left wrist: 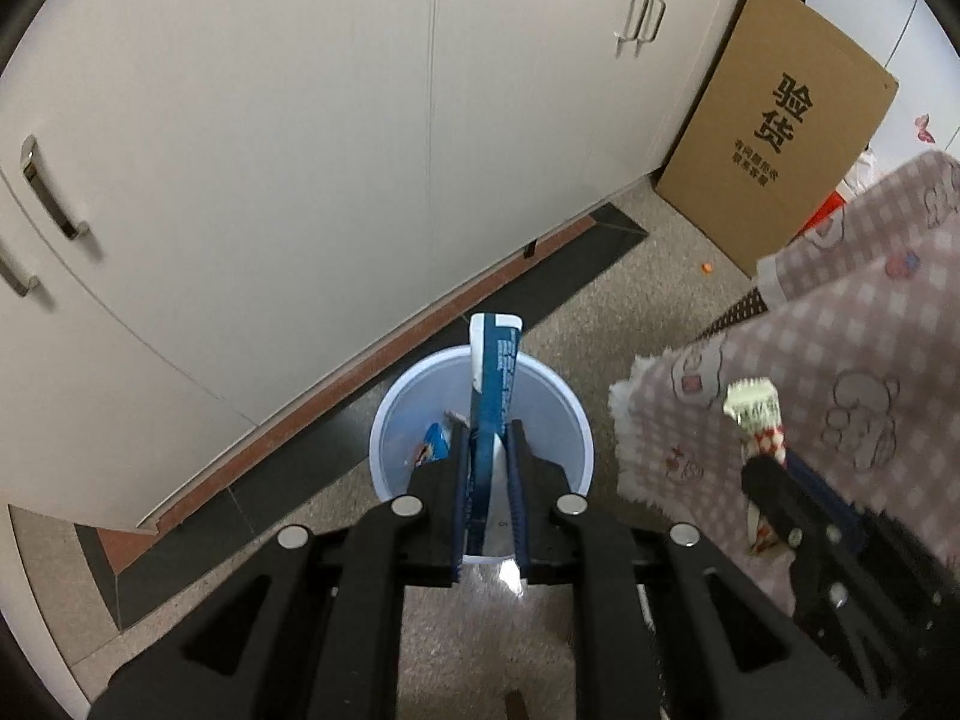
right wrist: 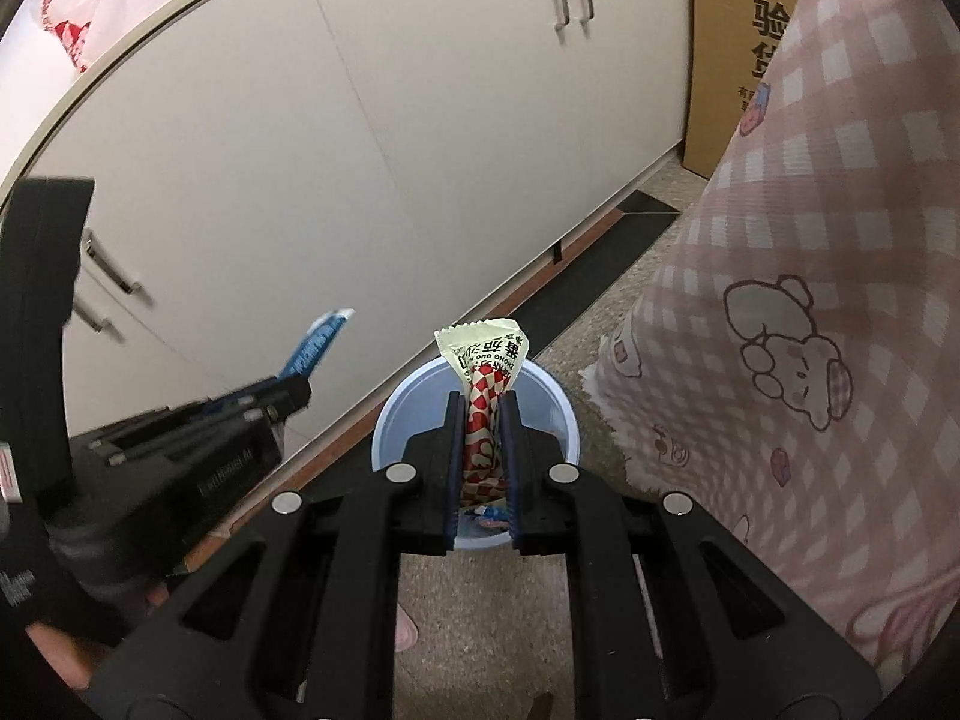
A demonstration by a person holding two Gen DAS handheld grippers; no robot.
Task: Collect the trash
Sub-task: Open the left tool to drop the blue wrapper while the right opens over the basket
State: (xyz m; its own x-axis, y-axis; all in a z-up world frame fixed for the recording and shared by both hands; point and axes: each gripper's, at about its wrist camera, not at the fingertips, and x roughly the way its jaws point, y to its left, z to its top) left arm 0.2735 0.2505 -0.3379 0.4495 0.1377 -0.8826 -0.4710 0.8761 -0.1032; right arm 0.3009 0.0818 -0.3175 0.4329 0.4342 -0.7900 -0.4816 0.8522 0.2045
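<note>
1. Left wrist view: your left gripper (left wrist: 489, 438) has its jaws clamped on a blue-and-white wrapper (left wrist: 495, 372), which stands upright between the fingers with its top well above them. You hold it right over the mouth of the white trash bin (left wrist: 384, 420) on the floor, by the dark strip at the foot of the cabinets (left wrist: 270, 138), so it should drop straight in once let go. A blue scrap (left wrist: 433, 445) already lies inside near the left wall. The gripper points steeply down at the bin.

2. Same view, right edge: your right gripper (left wrist: 757, 456) shows in front of the pink checked cloth (left wrist: 852, 360), beside the bin's right rim.

3. Right wrist view: your right gripper (right wrist: 483, 414) is closed on a red-checked snack packet (right wrist: 483, 384), its cream top flaring above the fingers. It hangs over the bin (right wrist: 567, 426) too, tilted downward. The left gripper (right wrist: 288, 390) comes in from the left, its wrapper (right wrist: 315, 348) pointing up.
</note>
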